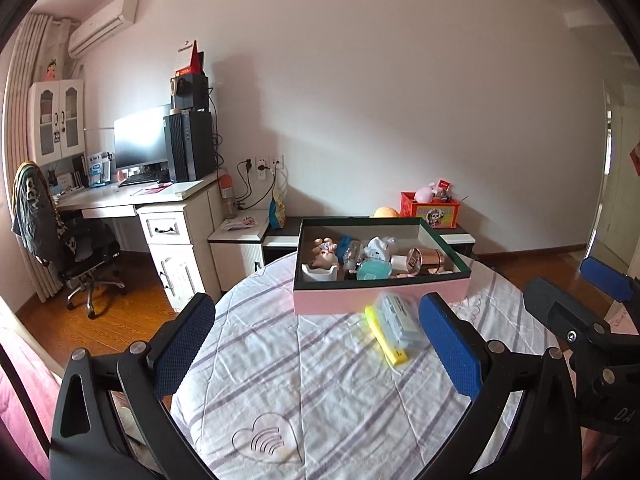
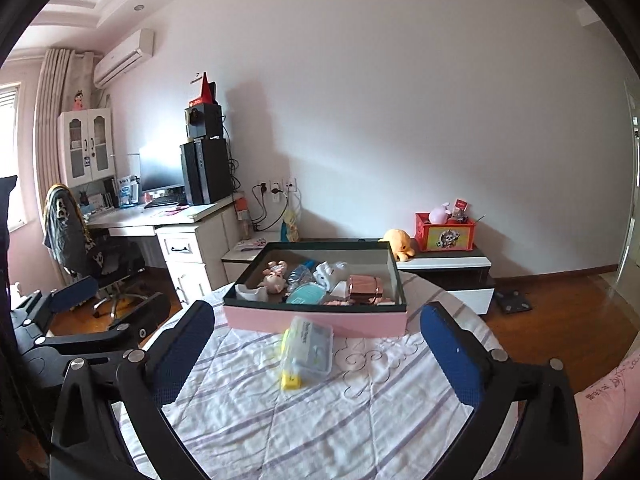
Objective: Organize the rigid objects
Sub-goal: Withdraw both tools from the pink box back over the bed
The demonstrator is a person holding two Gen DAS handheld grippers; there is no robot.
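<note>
A pink box with a dark green rim (image 1: 380,299) (image 2: 316,322) stands on the striped cloth and holds several small items: a pig figurine (image 1: 325,254), a white toy (image 2: 330,274), a rose-gold case (image 2: 365,285), a teal case (image 1: 374,271). In front of it lie a clear plastic case (image 1: 400,320) (image 2: 314,344) and a yellow highlighter (image 1: 386,336) (image 2: 289,364) side by side. My left gripper (image 1: 316,344) is open and empty, short of both. My right gripper (image 2: 316,354) is open and empty, with the case and highlighter between its fingers' line of sight.
The round table's striped cloth (image 1: 304,392) falls off at the left edge to wood floor. A desk with a computer (image 1: 160,196) and chair (image 1: 80,248) stand left. A low cabinet with a red toy box (image 2: 446,234) stands behind. The right gripper shows in the left view (image 1: 592,312).
</note>
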